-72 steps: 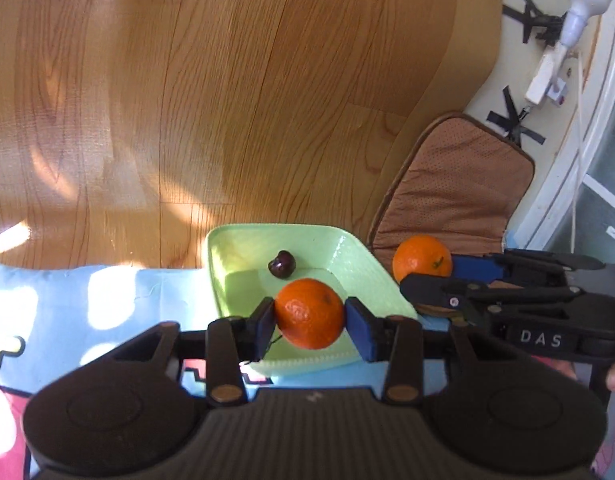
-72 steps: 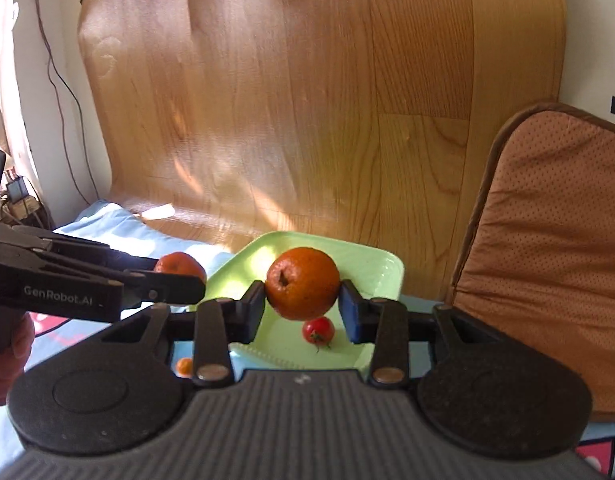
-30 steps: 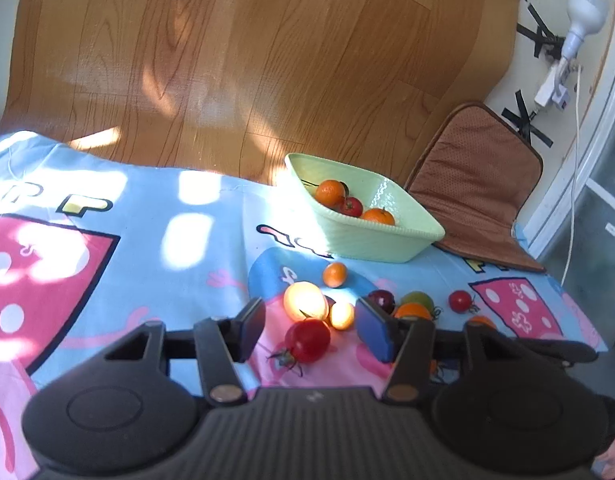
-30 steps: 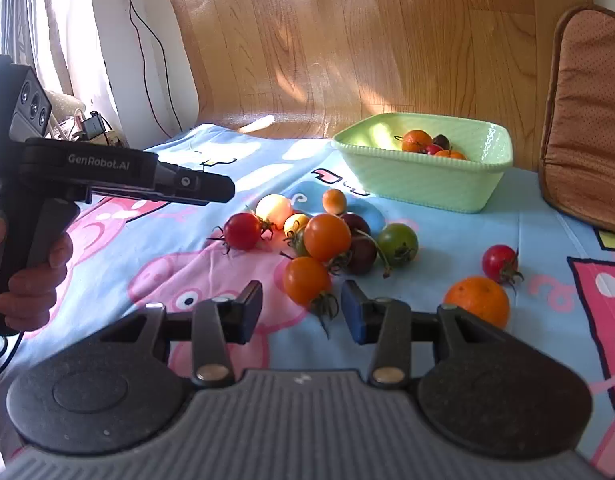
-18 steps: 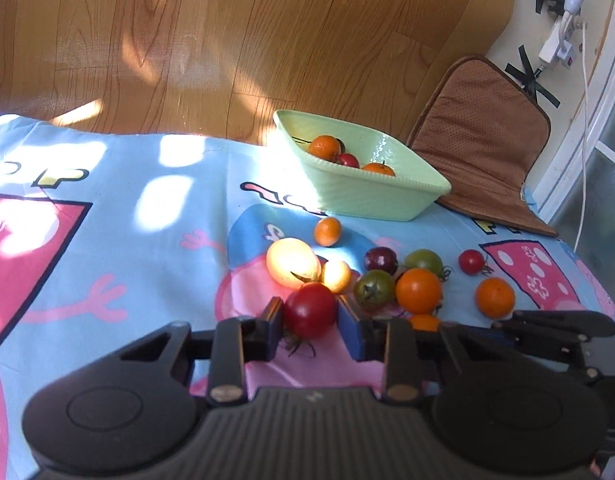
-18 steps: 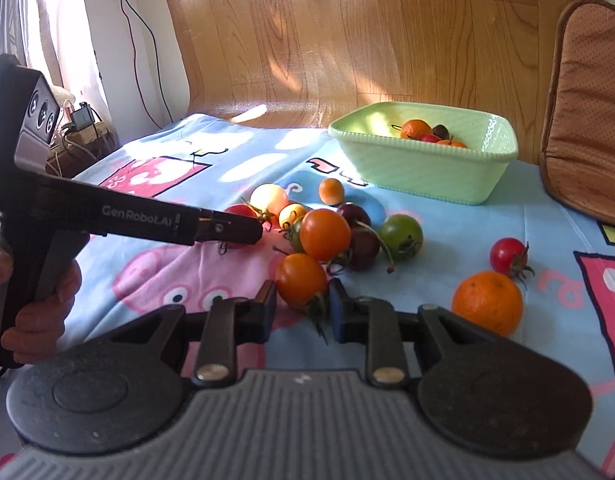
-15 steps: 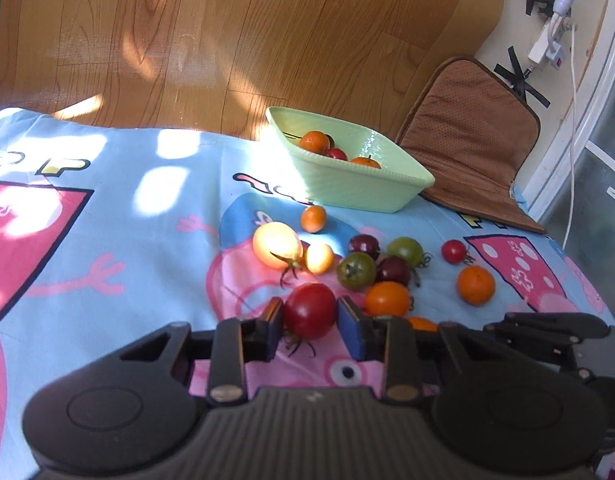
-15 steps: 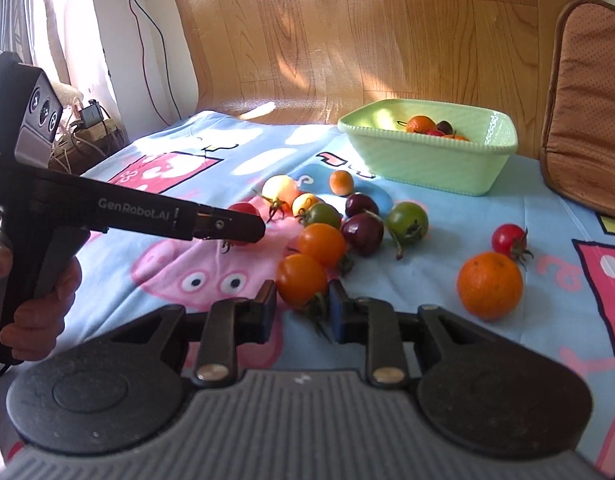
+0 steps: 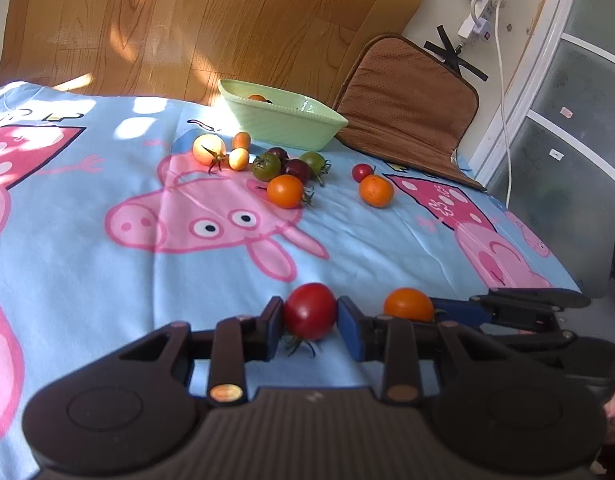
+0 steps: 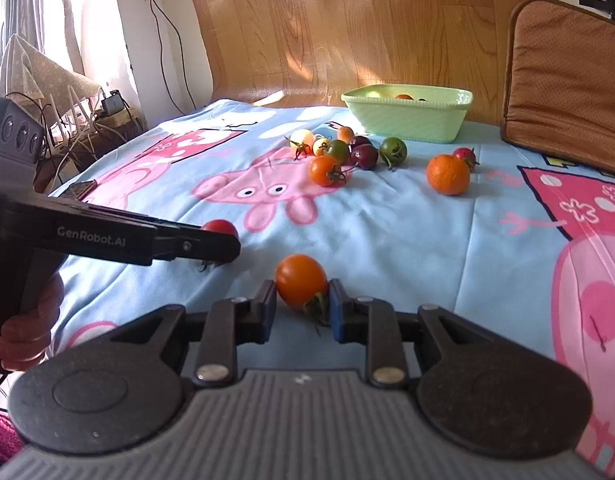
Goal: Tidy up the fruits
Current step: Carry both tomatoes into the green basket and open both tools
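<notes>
My left gripper is shut on a red tomato, held above the near part of the blue cartoon blanket. My right gripper is shut on an orange tomato, close beside the left one; that tomato also shows in the left wrist view. The red tomato shows in the right wrist view behind the left gripper's finger. The green bowl with fruit inside stands far off at the blanket's back. Several loose tomatoes and an orange lie in front of it.
A brown cushion leans at the back right of the bowl. A wood-pattern backdrop rises behind. Cables and a cloth-covered stand are off the blanket's left edge. A glass door is at the right.
Both grippers closed on a tomato from the pile, the left on the red one and the right on the orange one, then pulled back far from the bowl and pile.
</notes>
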The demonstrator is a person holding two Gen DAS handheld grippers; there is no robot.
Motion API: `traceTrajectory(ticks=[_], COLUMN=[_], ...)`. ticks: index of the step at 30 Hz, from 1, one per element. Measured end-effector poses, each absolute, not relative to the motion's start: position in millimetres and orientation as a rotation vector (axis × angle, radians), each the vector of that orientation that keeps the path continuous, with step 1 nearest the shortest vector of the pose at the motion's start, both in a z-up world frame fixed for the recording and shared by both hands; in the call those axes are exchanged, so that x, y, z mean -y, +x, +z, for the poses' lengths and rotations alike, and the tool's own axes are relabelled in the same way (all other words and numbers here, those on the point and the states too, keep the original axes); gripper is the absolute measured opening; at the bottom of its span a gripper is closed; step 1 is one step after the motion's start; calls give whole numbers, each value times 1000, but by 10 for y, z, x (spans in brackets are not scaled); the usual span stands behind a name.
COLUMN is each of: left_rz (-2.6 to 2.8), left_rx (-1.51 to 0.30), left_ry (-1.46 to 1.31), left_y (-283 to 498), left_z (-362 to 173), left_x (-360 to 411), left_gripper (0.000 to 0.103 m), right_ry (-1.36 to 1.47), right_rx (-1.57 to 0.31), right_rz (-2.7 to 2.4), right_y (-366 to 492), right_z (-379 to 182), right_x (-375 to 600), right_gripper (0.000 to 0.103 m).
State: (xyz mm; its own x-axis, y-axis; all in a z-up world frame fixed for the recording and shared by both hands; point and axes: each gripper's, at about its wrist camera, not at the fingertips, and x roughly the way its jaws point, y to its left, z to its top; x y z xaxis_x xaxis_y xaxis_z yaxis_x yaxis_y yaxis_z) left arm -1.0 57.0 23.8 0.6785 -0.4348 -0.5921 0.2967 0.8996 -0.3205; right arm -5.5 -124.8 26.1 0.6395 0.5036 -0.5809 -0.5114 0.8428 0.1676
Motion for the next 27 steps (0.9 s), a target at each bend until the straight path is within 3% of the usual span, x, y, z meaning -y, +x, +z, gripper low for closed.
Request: traceTrajectory(ticks=[7, 10, 13, 15, 16, 17, 27], left_rz=[-391, -382, -375, -384, -383, -386, -440], left_rx=[-712, -705, -696, -703, -700, -703, -641], left_ry=[-164, -159, -135, -140, -138, -136, -169], left_y=[-44, -53, -64, -48, -46, -33, 529], left_z=[262, 273, 277, 261, 256, 260, 730], left_x=[-511, -505, -489, -493, -494, -495, -583], left_gripper=[33, 44, 46, 41, 38, 28, 29], right_ry=[-20, -12, -19, -27, -31, -35, 60], right_rx=[-635, -631, -626, -624, -623, -621, -586], right_rz=[569, 567, 569, 571, 569, 565, 570], right_y=[-79, -93, -112, -117, -112, -108, 404], right_z=[240, 240, 244, 239, 236, 236, 577], right_x=[1230, 1243, 1242, 1223, 1218, 1216, 1395], right_gripper=[31, 32, 44, 43, 39, 30, 30])
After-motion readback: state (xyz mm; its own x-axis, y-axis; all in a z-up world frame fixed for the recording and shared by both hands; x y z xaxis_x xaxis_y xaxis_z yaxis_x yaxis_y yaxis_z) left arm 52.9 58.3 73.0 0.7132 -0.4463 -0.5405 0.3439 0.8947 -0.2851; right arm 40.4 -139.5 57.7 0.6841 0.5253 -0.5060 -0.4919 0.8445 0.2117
